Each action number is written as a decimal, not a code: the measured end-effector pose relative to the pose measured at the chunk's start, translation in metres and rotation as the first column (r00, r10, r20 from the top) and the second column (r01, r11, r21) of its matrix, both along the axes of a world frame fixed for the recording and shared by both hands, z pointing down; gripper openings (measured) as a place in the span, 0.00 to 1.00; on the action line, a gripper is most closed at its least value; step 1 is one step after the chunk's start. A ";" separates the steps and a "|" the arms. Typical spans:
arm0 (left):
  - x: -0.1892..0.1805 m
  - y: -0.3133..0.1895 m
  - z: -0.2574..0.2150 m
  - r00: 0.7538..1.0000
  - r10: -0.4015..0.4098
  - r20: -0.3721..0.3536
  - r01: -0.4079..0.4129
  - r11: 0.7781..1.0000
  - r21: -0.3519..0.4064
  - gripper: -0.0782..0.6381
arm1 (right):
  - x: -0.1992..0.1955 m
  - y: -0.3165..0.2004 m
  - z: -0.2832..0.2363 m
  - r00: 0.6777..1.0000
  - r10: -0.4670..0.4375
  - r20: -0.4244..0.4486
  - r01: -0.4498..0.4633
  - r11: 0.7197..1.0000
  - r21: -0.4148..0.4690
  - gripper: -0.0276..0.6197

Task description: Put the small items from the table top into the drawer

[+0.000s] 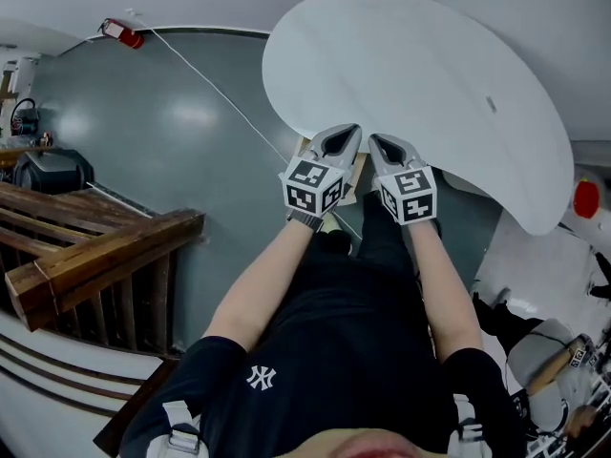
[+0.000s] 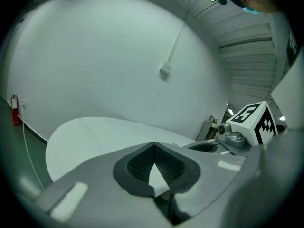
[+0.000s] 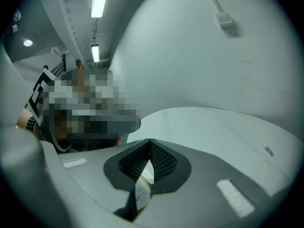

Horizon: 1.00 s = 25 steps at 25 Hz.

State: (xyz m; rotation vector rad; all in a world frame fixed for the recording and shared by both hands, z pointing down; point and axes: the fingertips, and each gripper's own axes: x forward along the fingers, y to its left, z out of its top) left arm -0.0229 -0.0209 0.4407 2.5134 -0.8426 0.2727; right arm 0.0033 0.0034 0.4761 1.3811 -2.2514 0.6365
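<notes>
The white rounded table top (image 1: 410,74) lies ahead and is almost bare. One small grey item (image 1: 492,103) rests on its far right part, and the right gripper view also shows the small item (image 3: 268,149). My left gripper (image 1: 350,131) and right gripper (image 1: 375,140) are held side by side at the table's near edge, both with jaws shut tip to tip. Just beneath and between them sits a tan wooden piece (image 1: 354,176). In the left gripper view the left gripper (image 2: 153,147) holds nothing. In the right gripper view a small labelled scrap (image 3: 141,192) shows low in the gap of the right gripper (image 3: 150,143).
A wooden railing (image 1: 95,256) stands at the left over a grey floor (image 1: 181,132). A white cable (image 1: 215,89) runs to a red extinguisher (image 1: 124,34). Clutter and a red object (image 1: 586,198) lie at the right. The right gripper's marker cube (image 2: 251,120) shows beside the left one.
</notes>
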 end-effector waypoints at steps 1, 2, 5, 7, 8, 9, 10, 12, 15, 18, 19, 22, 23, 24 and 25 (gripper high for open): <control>0.006 -0.001 -0.003 1.000 0.008 -0.003 -0.008 1.000 0.002 0.11 | 0.005 -0.002 -0.005 1.000 0.008 0.001 -0.008 1.000 0.008 0.08; 0.012 -0.001 -0.006 1.000 0.016 -0.006 -0.016 1.000 0.004 0.11 | 0.011 -0.004 -0.009 1.000 0.017 0.002 -0.017 1.000 0.015 0.08; 0.031 -0.002 -0.013 0.999 0.042 -0.015 -0.042 0.999 0.008 0.11 | 0.028 -0.008 -0.019 0.999 0.048 0.002 -0.049 0.998 0.032 0.08; 0.043 -0.003 -0.016 0.998 0.058 -0.019 -0.058 0.998 0.010 0.11 | 0.041 -0.009 -0.023 0.997 0.072 0.000 -0.072 0.997 0.042 0.08; 0.050 -0.003 -0.017 0.998 0.066 -0.020 -0.066 0.998 0.011 0.11 | 0.048 -0.009 -0.025 0.997 0.083 0.000 -0.083 0.996 0.045 0.08; 0.057 -0.004 -0.018 0.997 0.074 -0.022 -0.074 0.997 0.011 0.11 | 0.055 -0.009 -0.026 0.996 0.094 0.000 -0.094 0.994 0.048 0.08; 0.064 -0.005 -0.019 0.996 0.081 -0.024 -0.081 0.997 0.011 0.11 | 0.062 -0.010 -0.028 0.994 0.105 0.001 -0.105 0.993 0.050 0.08; 0.079 -0.008 -0.020 0.995 0.096 -0.029 -0.096 0.995 0.008 0.11 | 0.079 -0.012 -0.029 0.992 0.129 0.004 -0.129 0.990 0.053 0.08; 0.102 -0.012 -0.018 0.992 0.122 -0.033 -0.122 0.993 0.002 0.11 | 0.107 -0.013 -0.027 0.985 0.173 0.007 -0.173 0.984 0.051 0.08; 0.126 -0.017 -0.017 0.989 0.145 -0.036 -0.145 0.989 -0.004 0.11 | 0.138 -0.016 -0.025 0.977 0.213 0.004 -0.213 0.976 0.047 0.08; 0.135 -0.020 -0.016 0.988 0.152 -0.037 -0.153 0.988 -0.005 0.11 | 0.148 -0.017 -0.024 0.974 0.225 0.003 -0.225 0.973 0.045 0.08; 0.161 -0.027 -0.011 0.984 0.177 -0.036 -0.177 0.984 -0.010 0.11 | 0.177 -0.022 -0.018 0.967 0.255 0.000 -0.255 0.966 0.033 0.08; 0.170 -0.030 -0.009 0.982 0.184 -0.036 -0.185 0.983 -0.013 0.11 | 0.186 -0.023 -0.015 0.965 0.264 0.000 -0.264 0.964 0.030 0.08; 0.178 -0.032 -0.008 0.981 0.191 -0.036 -0.192 0.981 -0.015 0.11 | 0.194 -0.025 -0.014 0.962 0.272 0.000 -0.272 0.962 0.027 0.08; 0.186 -0.035 -0.006 0.980 0.198 -0.036 -0.199 0.980 -0.017 0.11 | 0.203 -0.027 -0.012 0.960 0.279 0.000 -0.279 0.960 0.024 0.08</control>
